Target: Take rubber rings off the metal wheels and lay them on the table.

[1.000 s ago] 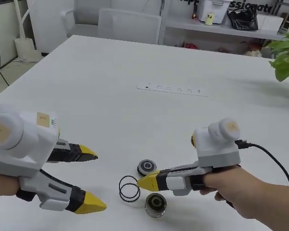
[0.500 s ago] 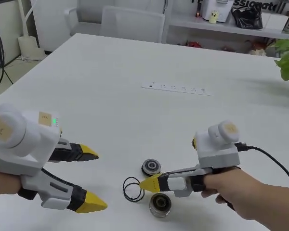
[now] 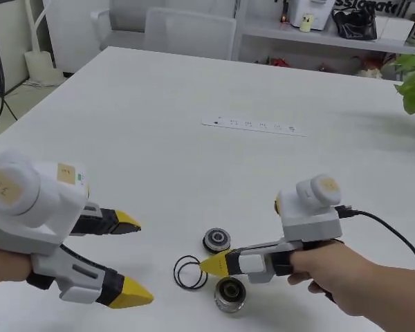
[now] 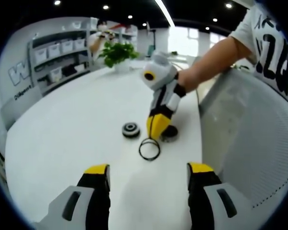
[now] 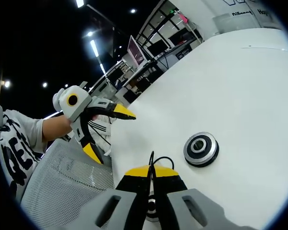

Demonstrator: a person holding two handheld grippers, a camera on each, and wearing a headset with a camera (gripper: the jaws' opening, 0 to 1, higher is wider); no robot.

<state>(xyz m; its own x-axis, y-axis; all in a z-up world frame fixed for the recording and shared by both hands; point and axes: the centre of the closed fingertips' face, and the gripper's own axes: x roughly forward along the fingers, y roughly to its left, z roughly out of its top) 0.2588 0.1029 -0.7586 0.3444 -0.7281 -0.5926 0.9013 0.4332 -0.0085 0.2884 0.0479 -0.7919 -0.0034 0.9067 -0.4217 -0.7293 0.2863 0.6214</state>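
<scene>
Two wheels (image 3: pixel 216 240) on white table (image 3: pixel 159 138), shelves (image 3: pixel 318 34) behind; left claw (image 3: pixel 133 259) wide, right claw (image 3: pixel 209 265) tight on ring (image 3: pixel 187 273).

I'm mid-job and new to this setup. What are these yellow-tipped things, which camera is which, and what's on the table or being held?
There is no robot arm here. A person holds two hand tools, each a two-jaw gripper with yellow tips. The wide picture comes from a headset camera looking down at the white table. The two round pictures come from cameras riding on the grippers, each looking along its own jaws. The left gripper is open and holds nothing. The right gripper is shut, and its tip seems to pinch the edge of the black rubber rings lying on the table. Two metal wheels sit beside it: the far wheel and the near wheel. A power strip lies farther back.
</scene>
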